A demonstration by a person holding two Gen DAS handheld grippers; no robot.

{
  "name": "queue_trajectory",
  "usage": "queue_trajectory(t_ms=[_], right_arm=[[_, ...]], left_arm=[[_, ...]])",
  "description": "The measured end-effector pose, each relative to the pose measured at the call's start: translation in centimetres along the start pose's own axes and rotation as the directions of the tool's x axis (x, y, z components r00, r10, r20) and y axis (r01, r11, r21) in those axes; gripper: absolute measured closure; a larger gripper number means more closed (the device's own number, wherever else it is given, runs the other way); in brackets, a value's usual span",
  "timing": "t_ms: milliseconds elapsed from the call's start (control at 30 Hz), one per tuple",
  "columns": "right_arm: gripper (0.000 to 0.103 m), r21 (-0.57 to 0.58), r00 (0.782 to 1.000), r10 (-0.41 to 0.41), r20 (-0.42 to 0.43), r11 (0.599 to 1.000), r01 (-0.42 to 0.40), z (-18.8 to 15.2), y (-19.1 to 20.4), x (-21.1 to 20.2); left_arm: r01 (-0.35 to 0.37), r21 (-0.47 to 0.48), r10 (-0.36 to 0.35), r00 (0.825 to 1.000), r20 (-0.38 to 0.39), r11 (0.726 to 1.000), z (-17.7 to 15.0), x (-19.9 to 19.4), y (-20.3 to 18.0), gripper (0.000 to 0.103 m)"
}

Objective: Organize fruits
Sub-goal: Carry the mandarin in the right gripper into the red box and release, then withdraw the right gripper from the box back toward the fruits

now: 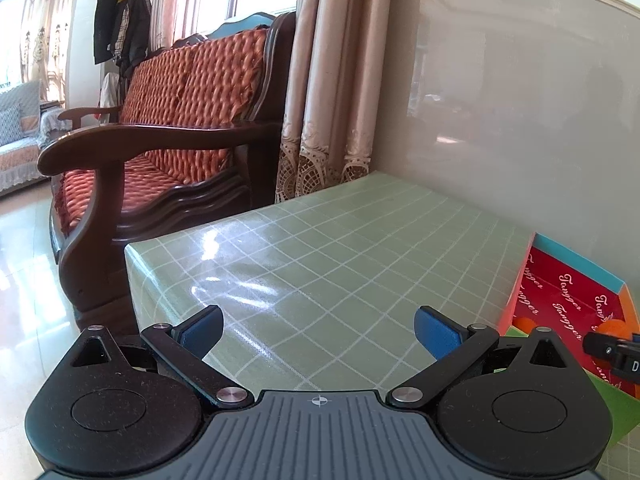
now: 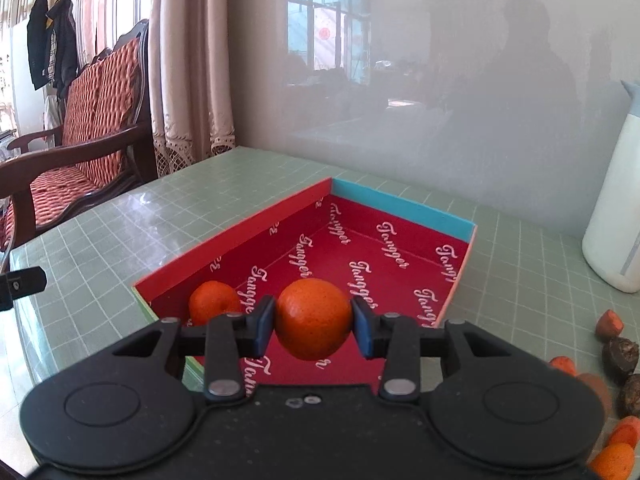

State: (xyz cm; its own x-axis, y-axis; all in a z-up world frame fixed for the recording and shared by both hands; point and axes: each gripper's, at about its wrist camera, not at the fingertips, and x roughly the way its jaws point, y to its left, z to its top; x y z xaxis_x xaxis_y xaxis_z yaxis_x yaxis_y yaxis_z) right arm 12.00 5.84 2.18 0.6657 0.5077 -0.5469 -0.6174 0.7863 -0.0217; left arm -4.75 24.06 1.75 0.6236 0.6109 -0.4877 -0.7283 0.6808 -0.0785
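two blue pads of the right gripper (image 2: 313,322) pinch an orange (image 2: 312,318) above the red box (image 2: 256,226); a second orange (image 2: 214,302) lies inside at its near left corner. left gripper (image 1: 319,330) gapes wide, empty, over the green checked table (image 1: 320,240), box to its right.

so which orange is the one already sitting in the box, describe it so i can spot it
Start at the shallow red cardboard box with white script lettering on the green checked tablecloth. In its near-left corner lies a small round orange fruit. Unlike the larger orange clamped in the right hand-held gripper, it rests free on the box floor.
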Motion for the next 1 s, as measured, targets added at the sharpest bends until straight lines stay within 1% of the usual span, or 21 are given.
queue_trajectory(t_ms=[100, 167, 200, 333, 433, 500, 533, 567, 700, 800, 867, 900, 933, 1000], right_arm=[[0.063, -0.002, 1.0, 0.008, -0.029, 1.0, -0.008, -0.6, 0.0, 0.2], [0.062, 0.003, 0.999, 0.011, -0.032, 1.0, -0.011, -0.7, 0.0, 0.2], [0.064, 0.005, 0.999, 0.014, -0.032, 1.0, -0.014, -0.8, -0.1, 0.1], [0.063, 0.01, 1.0, 0.017, -0.013, 1.0, -0.017, -0.7, -0.2, -0.4], [0.06, 0.042, 1.0, 0.014, 0.019, 0.999, -0.015, -0.5, -0.8, -1.0], [0.05, 0.074, 0.999, 0.012, 0.053, 0.997, -0.016, -0.3, -1.5, -1.7], [0.037, 0.086, 0.997, 0.006, 0.071, 0.996, -0.012, -0.3, -1.8, -2.1], [0.028, 0.095, 0.996, -0.009, 0.093, 0.995, 0.001, -0.2, -2.1, -2.6], [0.026, 0.085, 0.984, -0.089, 0.157, 0.993, 0.076, 0.1, -3.2, -4.5], [0.016, 0.089, 0.971, -0.142, 0.19, 0.988, 0.127, -0.1, -4.4, -6.0], [0.006, 0.098, 0.962, -0.185, 0.201, 0.981, 0.168, -0.4, -5.3, -7.0], [0.003, 0.104, 0.956, -0.207, 0.207, 0.976, 0.189, -0.6, -5.9, -7.5], [0.0, 0.112, 0.949, -0.231, 0.213, 0.971, 0.211, -0.8, -6.5, -8.0], [0.0, 0.131, 0.937, -0.272, 0.218, 0.96, 0.248, -1.3, -7.7, -9.0]], left_arm=[[0.003, 0.008, -0.003, 1.0, 0.003, 1.0, 0.0, -0.1, -0.2, 0.002], [0.005, 0.009, -0.005, 1.0, 0.005, 1.0, 0.0, -0.1, -0.2, 0.002], [0.004, 0.011, -0.004, 1.0, 0.005, 1.0, 0.0, -0.1, -0.3, 0.002], [0.003, 0.012, -0.003, 1.0, 0.002, 1.0, 0.0, -0.1, -0.3, 0.002], [0.007, 0.009, -0.007, 1.0, 0.0, 1.0, 0.0, -0.1, -0.5, 0.002], [0.012, 0.011, -0.012, 1.0, 0.0, 1.0, 0.1, -0.1, -0.7, 0.002], [0.016, 0.012, -0.016, 1.0, 0.002, 1.0, 0.1, -0.2, -0.8, 0.002], [0.02, 0.014, -0.02, 1.0, 0.003, 1.0, 0.1, -0.3, -1.0, 0.002], [0.044, 0.025, -0.044, 0.999, 0.007, 0.999, -0.1, -0.7, -2.0, 0.002], [0.07, 0.045, -0.07, 0.997, 0.013, 0.997, -0.2, -1.1, -3.2, 0.002], [0.091, 0.06, -0.092, 0.996, 0.021, 0.994, -0.4, -1.5, -4.2, 0.002], [0.104, 0.07, -0.106, 0.994, 0.026, 0.992, -0.5, -1.8, -4.7, 0.002], [0.116, 0.078, -0.119, 0.992, 0.031, 0.99, -0.6, -2.0, -5.2, 0.002], [0.151, 0.106, -0.156, 0.987, 0.042, 0.983, -0.9, -2.7, -6.6, 0.002]])
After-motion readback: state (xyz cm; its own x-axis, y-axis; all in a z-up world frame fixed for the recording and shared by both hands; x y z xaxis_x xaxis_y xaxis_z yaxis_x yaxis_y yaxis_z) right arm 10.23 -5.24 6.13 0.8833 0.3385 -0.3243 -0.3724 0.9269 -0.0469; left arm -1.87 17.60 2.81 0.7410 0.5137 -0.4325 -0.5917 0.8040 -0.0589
